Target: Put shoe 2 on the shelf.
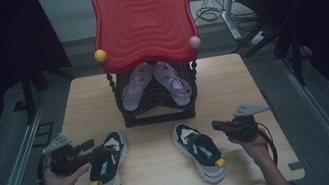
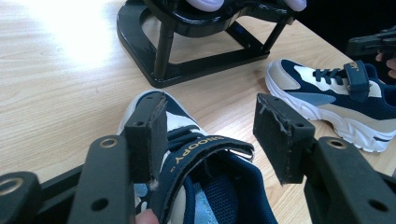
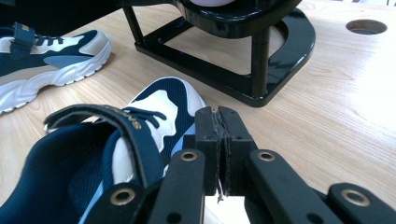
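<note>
Two navy, white and beige sneakers lie on the wooden table (image 1: 161, 174). The left sneaker (image 1: 109, 167) has my left gripper (image 1: 105, 152) over its opening. In the left gripper view that gripper (image 2: 210, 128) stands open, its pads either side of the sneaker's (image 2: 219, 191) lettered strap; the right pad is clear of it. The right sneaker (image 1: 200, 150) lies toe-up toward the rack. My right gripper (image 1: 214, 125) hovers just to its right, off the shoe. In the right gripper view its pads (image 3: 219, 135) are pressed together with nothing between them, beside the sneaker (image 3: 159, 107).
A black rack (image 1: 158, 111) at the table's middle back holds two lilac sandals (image 1: 131, 90) under a red wavy tray (image 1: 142, 17) with a yellow ball (image 1: 100, 55) and a pink ball (image 1: 194, 42). A round hole (image 3: 366, 26) sits in the tabletop. Dark floor surrounds the table.
</note>
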{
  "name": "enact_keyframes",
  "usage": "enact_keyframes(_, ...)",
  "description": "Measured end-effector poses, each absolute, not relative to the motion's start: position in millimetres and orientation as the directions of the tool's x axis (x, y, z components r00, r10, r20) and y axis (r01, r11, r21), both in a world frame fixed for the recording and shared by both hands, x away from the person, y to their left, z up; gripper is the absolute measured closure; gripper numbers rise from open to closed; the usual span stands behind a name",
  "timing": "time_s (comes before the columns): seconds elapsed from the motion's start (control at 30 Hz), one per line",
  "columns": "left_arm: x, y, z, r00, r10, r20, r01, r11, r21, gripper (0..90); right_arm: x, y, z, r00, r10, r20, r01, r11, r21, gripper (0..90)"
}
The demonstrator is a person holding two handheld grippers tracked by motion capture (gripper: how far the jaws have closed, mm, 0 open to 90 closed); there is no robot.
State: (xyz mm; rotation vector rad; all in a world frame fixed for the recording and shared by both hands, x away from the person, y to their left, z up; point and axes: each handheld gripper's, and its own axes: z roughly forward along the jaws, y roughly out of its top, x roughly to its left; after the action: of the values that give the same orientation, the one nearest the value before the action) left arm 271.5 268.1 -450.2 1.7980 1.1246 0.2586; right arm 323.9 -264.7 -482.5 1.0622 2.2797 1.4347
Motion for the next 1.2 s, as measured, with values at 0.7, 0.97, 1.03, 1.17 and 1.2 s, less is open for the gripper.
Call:
enact_keyframes(0.7, 266.6, 270.4, -457.4, 0.537, 0.792, -0.290, 0.601, -0.117, 0.791, 44.7, 294.2, -285.5, -480.3, -0.678, 0.714, 0.175, 0.448, 0.213, 0.868, 76.1)
enact_keyframes(0.97, 260.0, 272.6, -461.8, 0.524, 0.802, -0.286, 0.615, -0.124, 0.779, 44.8, 293.5, -285.9, -478.9, -0.671, 0.720, 0.174, 0.449, 0.209, 0.869, 74.1)
enact_keyframes(1.03, 258.6, 273.4, -465.3, 0.518, 0.805, -0.287, 0.624, -0.126, 0.771, 44.8, 293.5, -285.7, -478.7, -0.671, 0.721, 0.174, 0.449, 0.208, 0.869, 74.1)
enact_keyframes(1.17, 256.0, 277.1, -471.2, 0.504, 0.814, -0.288, 0.635, -0.123, 0.762, 44.9, 293.2, -285.4, -478.2, -0.674, 0.718, 0.174, 0.446, 0.208, 0.871, 74.0)
enact_keyframes(1.2, 255.1, 278.1, -472.5, 0.501, 0.816, -0.287, 0.637, -0.123, 0.761, 44.9, 293.1, -285.6, -478.1, -0.674, 0.718, 0.174, 0.446, 0.207, 0.871, 73.9)
